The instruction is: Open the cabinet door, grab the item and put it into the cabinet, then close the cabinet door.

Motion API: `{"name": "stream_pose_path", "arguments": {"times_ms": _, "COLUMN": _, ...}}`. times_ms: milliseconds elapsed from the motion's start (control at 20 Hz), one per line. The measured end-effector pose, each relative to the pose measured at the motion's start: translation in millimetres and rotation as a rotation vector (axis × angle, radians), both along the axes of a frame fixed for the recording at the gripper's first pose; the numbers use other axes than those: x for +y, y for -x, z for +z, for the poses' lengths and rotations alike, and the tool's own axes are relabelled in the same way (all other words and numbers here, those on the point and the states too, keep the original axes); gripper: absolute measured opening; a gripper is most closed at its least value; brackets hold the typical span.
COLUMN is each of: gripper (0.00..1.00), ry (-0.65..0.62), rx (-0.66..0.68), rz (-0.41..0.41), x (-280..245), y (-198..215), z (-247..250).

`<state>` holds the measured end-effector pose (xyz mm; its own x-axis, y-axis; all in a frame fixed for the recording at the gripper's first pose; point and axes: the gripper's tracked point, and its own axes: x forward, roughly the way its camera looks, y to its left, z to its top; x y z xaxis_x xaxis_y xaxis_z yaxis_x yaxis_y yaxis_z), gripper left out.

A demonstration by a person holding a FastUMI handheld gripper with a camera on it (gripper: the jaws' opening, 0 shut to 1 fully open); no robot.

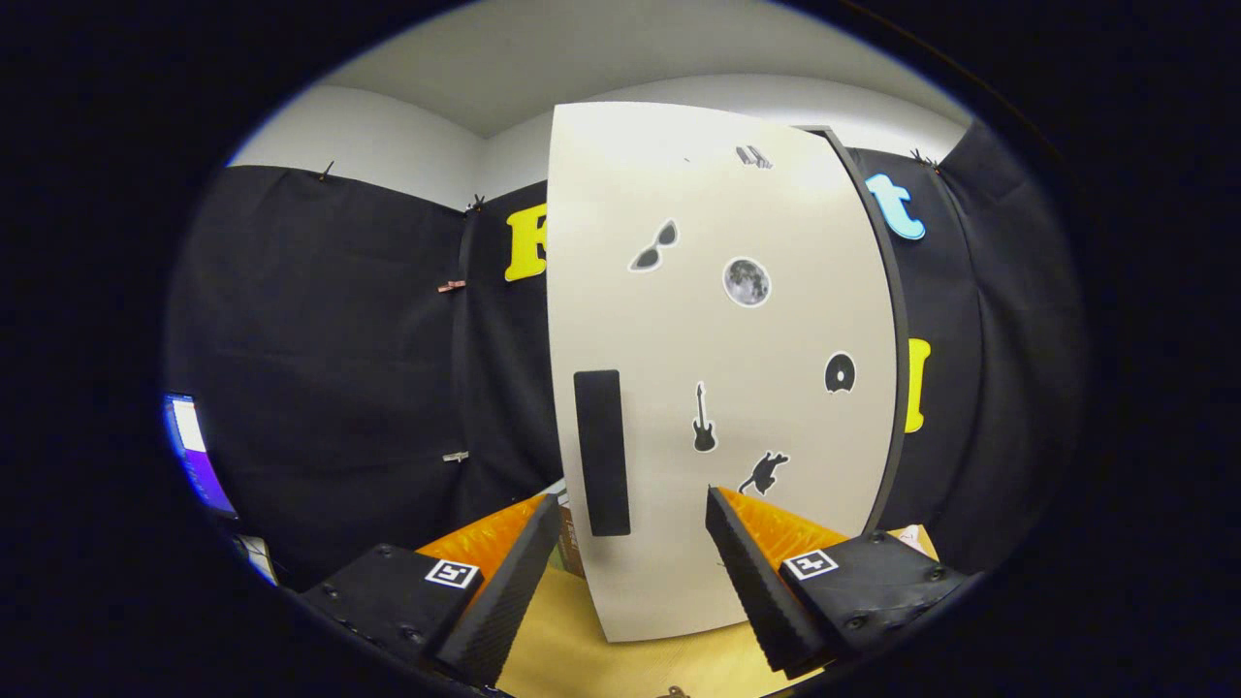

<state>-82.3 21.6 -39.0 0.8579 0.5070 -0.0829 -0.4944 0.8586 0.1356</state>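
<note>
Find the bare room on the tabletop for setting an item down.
Free: wooden tabletop between the open tool fingers, before the cabinet door. Crowded: the door's handle edge, where a box stands just behind the finger.

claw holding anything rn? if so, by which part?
Nothing held. The claw is open, fingers apart in front of the closed cabinet door, its black handle just ahead between them.

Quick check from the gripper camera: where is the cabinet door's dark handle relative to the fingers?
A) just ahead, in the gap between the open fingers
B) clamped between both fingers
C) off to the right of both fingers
A: the handle stands ahead of the open gripper, untouched.
</note>
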Motion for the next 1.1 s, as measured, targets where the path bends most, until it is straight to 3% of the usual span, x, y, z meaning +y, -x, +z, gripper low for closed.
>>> {"name": "stream_pose_path", "arguments": {"times_ms": 350, "gripper": 0.97, "ry": 0.008, "rx": -0.039, "rz": -0.030, "x": 16.0, "y": -11.6, "z": 34.4}}
{"name": "stream_pose_path", "arguments": {"times_ms": 500, "gripper": 0.98, "ry": 0.033, "rx": -0.008, "rz": -0.061, "x": 0.8, "y": -7.1, "z": 25.1}}
{"name": "stream_pose_path", "arguments": {"times_ms": 650, "gripper": 0.97, "ry": 0.106, "rx": -0.036, "rz": -0.152, "x": -24.7, "y": -7.5, "z": 21.2}}
{"name": "stream_pose_path", "arguments": {"times_ms": 1100, "gripper": 0.97, "ry": 0.073, "rx": -0.053, "rz": -0.198, "x": -48.9, "y": -5.2, "z": 36.0}}
